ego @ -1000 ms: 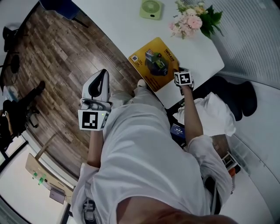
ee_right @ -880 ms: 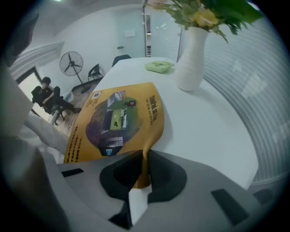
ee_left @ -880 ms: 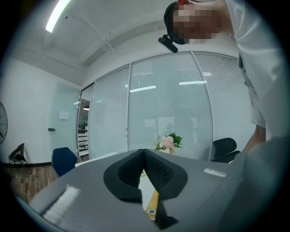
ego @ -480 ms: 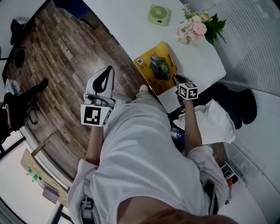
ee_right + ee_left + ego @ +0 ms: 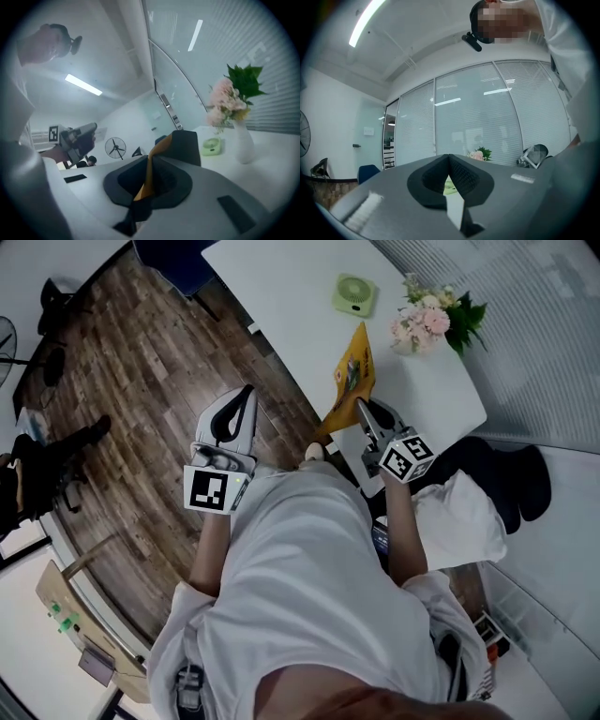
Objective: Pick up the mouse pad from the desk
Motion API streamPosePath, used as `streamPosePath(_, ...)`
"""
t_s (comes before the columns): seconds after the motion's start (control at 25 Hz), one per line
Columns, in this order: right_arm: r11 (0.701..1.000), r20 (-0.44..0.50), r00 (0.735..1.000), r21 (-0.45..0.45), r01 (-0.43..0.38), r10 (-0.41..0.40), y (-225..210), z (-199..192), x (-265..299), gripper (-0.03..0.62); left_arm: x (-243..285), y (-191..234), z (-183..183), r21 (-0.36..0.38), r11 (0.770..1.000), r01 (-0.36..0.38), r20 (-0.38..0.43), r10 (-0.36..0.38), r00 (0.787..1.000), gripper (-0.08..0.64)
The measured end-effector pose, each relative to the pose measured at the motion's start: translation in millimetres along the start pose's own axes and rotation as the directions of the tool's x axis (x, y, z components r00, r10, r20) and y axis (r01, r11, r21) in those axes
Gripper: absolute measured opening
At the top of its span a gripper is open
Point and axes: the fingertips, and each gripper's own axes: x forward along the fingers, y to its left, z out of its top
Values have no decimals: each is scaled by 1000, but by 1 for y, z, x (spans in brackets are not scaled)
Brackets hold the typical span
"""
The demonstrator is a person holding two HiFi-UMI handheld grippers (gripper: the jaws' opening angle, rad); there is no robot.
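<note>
The mouse pad (image 5: 351, 377) is yellow with a printed picture and a black underside. It hangs off the white desk (image 5: 281, 306), turned nearly edge-on in the head view. My right gripper (image 5: 362, 414) is shut on its near edge. In the right gripper view the pad's yellow edge (image 5: 149, 174) runs between the pads, and its black back (image 5: 188, 146) stands up beyond them. My left gripper (image 5: 244, 401) hovers over the wooden floor left of the desk, shut with nothing in it. In its own view the left gripper (image 5: 449, 160) points level.
A green desk fan (image 5: 354, 294) and a vase of pink flowers (image 5: 429, 317) stand at the desk's far end. A blue chair (image 5: 173, 261) is at the desk's far left. A black seat (image 5: 511, 465) and white cloth (image 5: 464, 502) lie to the right.
The right gripper closed on the pad's near edge and rose sharply, lifting the pad from flat on the desk to hanging edge-on. The left gripper rose slightly.
</note>
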Motion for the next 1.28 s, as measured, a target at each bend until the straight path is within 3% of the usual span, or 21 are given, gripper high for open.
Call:
streamPosePath(0.24, 984, 202, 977, -178, -26, 62, 74, 106, 3, 25, -22, 13, 23, 2, 999, -37, 31, 37, 999, -12)
streamPosePath(0.4, 936, 288, 954, -351, 29, 78, 128, 161, -7, 26, -32, 16, 54, 10, 998, -62, 60, 61, 996, -12)
streamPosePath(0.6, 905, 360, 930, -418, 86, 78, 187, 200, -18, 25, -46, 21, 86, 14, 999, -52, 95, 51, 994, -12)
streamPosePath(0.68, 887, 369, 928, -442, 132, 46, 200, 205, -19, 25, -51, 20, 94, 16, 999, -45, 113, 43, 993, -12)
streamPosePath(0.88, 810, 342, 939, -541, 225, -32, 238, 184, -15, 25, -73, 21, 99, 59, 998, -31, 114, 24, 993, -12)
streamPosePath(1.08, 808, 335, 940, -533, 249, -69, 250, 171, -17, 25, -78, 25, 95, 50, 999, -3, 122, -3, 993, -12)
streamPosePath(1.28, 784, 333, 938, -556, 277, -95, 258, 166, -22, 25, -86, 22, 84, 34, 999, 21, 107, -24, 994, -12)
